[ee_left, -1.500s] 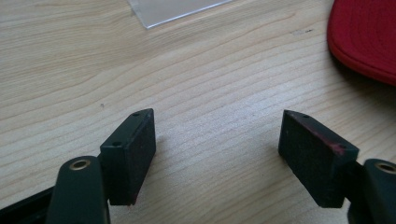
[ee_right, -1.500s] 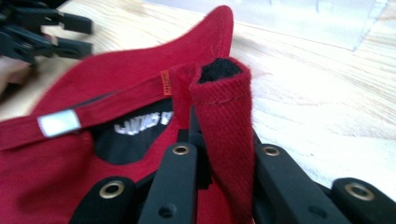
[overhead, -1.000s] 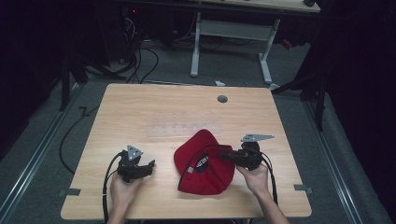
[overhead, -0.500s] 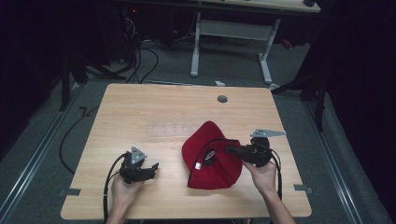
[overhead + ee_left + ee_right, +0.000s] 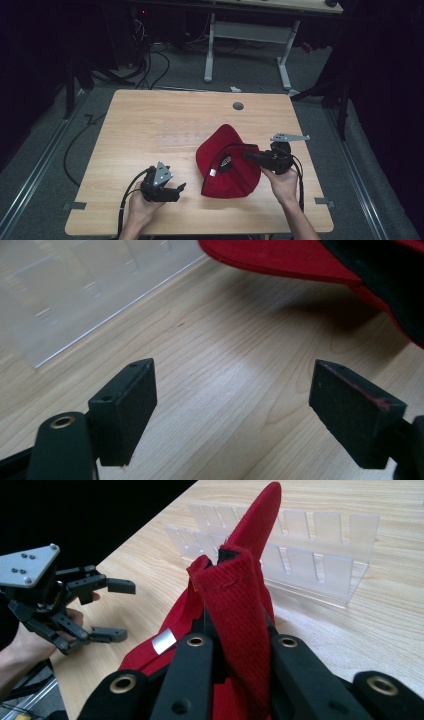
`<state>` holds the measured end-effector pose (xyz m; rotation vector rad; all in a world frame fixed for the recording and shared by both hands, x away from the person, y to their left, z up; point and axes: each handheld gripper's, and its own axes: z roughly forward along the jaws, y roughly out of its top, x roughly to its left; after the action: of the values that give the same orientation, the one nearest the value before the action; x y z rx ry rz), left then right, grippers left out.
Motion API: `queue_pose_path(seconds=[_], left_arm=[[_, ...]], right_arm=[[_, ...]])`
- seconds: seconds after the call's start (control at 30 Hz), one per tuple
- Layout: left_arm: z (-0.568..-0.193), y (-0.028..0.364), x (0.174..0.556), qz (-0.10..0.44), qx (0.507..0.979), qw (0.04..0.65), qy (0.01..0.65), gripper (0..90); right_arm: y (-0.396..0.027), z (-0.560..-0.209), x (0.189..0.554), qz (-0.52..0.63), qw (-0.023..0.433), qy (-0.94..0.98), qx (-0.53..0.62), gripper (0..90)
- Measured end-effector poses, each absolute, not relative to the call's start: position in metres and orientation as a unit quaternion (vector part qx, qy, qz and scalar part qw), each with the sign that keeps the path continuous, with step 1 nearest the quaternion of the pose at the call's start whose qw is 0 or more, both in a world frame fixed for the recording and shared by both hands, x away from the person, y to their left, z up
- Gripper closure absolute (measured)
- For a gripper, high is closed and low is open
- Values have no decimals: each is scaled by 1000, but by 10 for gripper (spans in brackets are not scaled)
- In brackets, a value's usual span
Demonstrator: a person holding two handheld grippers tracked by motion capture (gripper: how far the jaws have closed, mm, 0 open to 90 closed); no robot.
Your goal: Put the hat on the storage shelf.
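The right gripper (image 5: 248, 154) pinches the red cap (image 5: 227, 162), brim pointing away; the left gripper (image 5: 181, 190), jaws just widened, holds nothing.

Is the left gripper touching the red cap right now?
Apart. The high view shows bare table between the left gripper and the red cap.

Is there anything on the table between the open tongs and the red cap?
No, just bare wood lies between the left tongs and the red cap, as the high view shows.

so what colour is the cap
Red cap, with a dark inside; clearest in the high view.
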<state>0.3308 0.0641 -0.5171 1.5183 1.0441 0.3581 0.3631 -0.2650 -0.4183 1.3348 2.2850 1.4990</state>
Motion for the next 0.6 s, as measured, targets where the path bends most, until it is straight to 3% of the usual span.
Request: queue_pose_path(seconds=[0.6], left_arm=[[-514, 31, 336, 159, 684, 583, 409, 175]], right_arm=[[-261, -418, 370, 510, 5, 744, 431, 850]])
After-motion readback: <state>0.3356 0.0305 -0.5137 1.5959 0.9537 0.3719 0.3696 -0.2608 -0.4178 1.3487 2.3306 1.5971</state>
